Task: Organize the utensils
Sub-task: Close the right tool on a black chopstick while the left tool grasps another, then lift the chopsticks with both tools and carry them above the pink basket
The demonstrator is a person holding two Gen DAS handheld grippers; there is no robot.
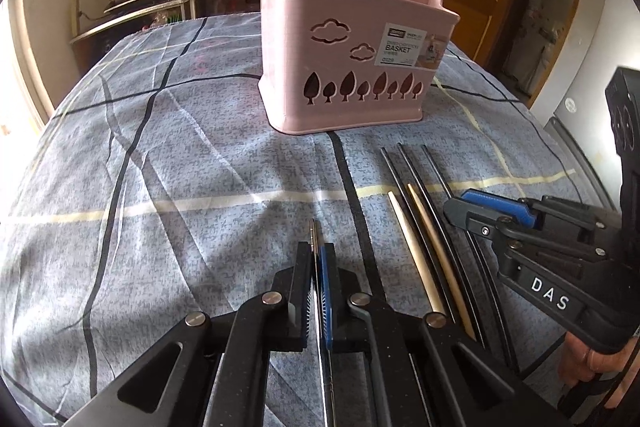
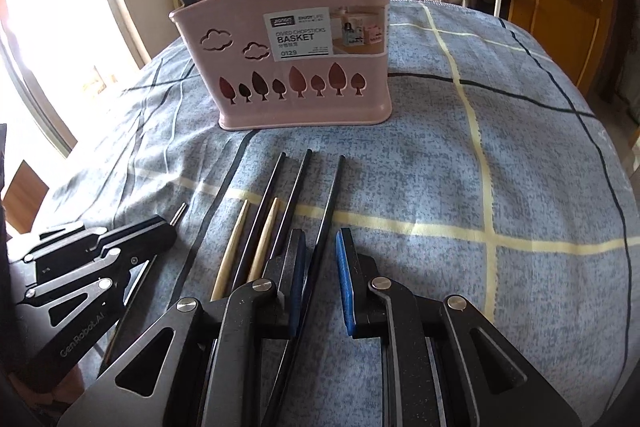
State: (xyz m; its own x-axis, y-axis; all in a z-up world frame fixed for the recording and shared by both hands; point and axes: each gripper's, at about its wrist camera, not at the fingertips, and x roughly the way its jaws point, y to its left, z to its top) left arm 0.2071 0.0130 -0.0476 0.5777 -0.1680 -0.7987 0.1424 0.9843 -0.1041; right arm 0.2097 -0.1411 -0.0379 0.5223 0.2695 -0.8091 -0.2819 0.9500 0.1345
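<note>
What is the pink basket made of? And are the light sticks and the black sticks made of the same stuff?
The pink basket looks like smooth moulded plastic, with neat cut-out trees and clouds. The light chopsticks look like bare wood or bamboo: pale and matt. The black chopsticks are glossy, perhaps plastic or lacquer; I cannot tell which.

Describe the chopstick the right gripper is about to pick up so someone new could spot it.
Find the pink basket on the blue cloth; a row of chopsticks lies in front of it. The one meant is the black chopstick at the row's right edge, running between the open fingers of the right gripper. Its neighbours are two pale wooden chopsticks and other black ones further left.
</note>
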